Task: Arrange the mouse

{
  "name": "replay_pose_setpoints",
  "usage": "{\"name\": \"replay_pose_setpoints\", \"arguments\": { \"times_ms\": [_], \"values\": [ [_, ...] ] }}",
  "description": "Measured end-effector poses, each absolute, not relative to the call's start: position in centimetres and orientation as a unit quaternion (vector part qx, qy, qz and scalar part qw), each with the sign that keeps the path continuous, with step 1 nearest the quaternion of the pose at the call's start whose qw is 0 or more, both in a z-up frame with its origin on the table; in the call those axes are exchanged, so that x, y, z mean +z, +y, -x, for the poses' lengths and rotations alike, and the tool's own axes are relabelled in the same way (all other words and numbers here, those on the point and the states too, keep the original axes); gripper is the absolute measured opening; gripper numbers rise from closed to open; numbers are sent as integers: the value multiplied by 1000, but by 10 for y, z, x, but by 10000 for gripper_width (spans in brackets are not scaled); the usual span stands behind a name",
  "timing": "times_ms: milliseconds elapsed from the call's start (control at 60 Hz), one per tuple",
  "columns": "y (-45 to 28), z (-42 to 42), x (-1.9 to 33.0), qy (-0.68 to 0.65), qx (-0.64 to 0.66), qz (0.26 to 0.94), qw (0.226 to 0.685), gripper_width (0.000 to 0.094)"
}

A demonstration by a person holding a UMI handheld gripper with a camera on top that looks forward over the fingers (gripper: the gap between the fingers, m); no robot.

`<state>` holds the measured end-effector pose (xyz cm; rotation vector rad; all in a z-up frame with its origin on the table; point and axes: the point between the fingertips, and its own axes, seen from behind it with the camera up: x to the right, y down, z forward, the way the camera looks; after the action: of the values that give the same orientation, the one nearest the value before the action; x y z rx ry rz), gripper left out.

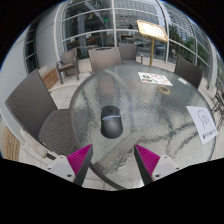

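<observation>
A dark grey computer mouse point(110, 122) lies on a round glass table point(150, 100), near its front rim. My gripper point(113, 160) is open and empty, with its magenta pads point(79, 157) spread wide. The mouse sits just ahead of the fingers, roughly midway between them, with a gap before the tips.
A white sheet of paper point(202, 122) lies on the table at the right. Printed papers point(154, 78) lie at the far side. Grey woven chairs stand around the table: one at the left point(35, 100) and several beyond point(105, 57). Glass building walls stand behind.
</observation>
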<state>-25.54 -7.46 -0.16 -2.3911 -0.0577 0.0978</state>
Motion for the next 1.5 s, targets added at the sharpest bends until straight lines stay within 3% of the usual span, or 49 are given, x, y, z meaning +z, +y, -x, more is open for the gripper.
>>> {"name": "replay_pose_setpoints", "arguments": {
  "times_ms": [350, 567, 733, 750, 833, 917, 1150, 1250, 1383, 1500],
  "values": [
    [30, 278, -14, -39, 38, 932, 357, 802],
    [40, 261, -17, -26, 24, 934, 355, 464],
    [39, 259, -18, -25, 43, 935, 350, 351],
    [39, 259, -17, -25, 47, 936, 349, 307],
    [38, 259, -15, -32, 68, 939, 334, 306],
    [43, 244, 21, -57, 75, 932, 350, 306],
    [76, 102, 221, -84, 36, 866, 491, 307],
    [82, 25, 272, -88, 7, 846, 526, 306],
    [83, -80, 276, -89, -41, 843, 529, 305],
    [72, -163, 216, -57, -60, 871, 484, 306]
  ]
}}
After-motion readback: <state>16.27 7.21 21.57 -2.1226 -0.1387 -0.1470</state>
